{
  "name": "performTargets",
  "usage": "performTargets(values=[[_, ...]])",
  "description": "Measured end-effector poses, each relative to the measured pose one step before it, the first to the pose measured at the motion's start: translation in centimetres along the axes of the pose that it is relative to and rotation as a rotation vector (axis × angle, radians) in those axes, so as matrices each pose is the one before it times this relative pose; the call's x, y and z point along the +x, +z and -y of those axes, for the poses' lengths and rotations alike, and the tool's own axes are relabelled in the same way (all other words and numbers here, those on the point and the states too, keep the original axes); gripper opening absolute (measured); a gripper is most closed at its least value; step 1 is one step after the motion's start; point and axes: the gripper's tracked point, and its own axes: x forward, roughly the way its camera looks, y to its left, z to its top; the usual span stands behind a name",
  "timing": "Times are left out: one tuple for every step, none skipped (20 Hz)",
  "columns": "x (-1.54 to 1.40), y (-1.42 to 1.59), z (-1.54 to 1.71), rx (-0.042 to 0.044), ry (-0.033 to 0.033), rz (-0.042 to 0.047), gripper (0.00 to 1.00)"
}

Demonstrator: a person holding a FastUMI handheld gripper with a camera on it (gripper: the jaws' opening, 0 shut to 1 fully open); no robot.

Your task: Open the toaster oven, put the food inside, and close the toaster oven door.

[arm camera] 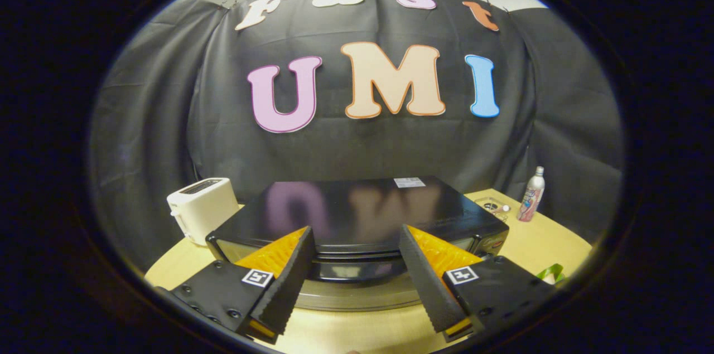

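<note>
A black toaster oven [362, 206] with a glossy top stands on a light wooden table [538, 242], just ahead of and below me. My gripper [355, 229] is open, its fingers [290, 276] spread wide over the oven's front top edge. Between the fingers I see the dark door handle [357, 271] and a silver strip [357, 298] below it. Neither finger presses on the handle. The door front is mostly hidden from this high angle. A small green item [550, 272] lies on the table beyond the right finger; I cannot tell what it is.
A white pop-up toaster [202, 206] stands left of the oven. To the oven's right are a small clear dish [493, 206] and an upright silver bottle [532, 193]. Black cloth walls close off the booth behind.
</note>
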Motion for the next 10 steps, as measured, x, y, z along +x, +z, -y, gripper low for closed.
performTargets(values=[[-0.303,-0.108,0.074,0.00676,-0.00422,0.015,0.96],[-0.275,-0.607,-0.078,0.02117,0.01035,0.01067,0.96],[-0.638,0.573,-0.028,0.01505,0.00019,0.03037,0.96],[-0.545,-0.26,0.114,0.00669,-0.00002,0.00398,0.95],[-0.592,-0.089,0.042,-0.00214,-0.00131,0.01162,0.95],[-0.665,-0.222,0.069,-0.01357,0.00061,-0.00588,0.95],[-0.635,-0.144,0.001,-0.0102,0.00047,-0.00048,0.95],[-0.655,-0.205,0.108,-0.00195,0.0,-0.00957,0.94],[-0.634,-0.235,0.178,0.00794,-0.00316,-0.00772,0.94],[-0.673,-0.275,0.08,0.00503,-0.00461,-0.01313,0.94]])
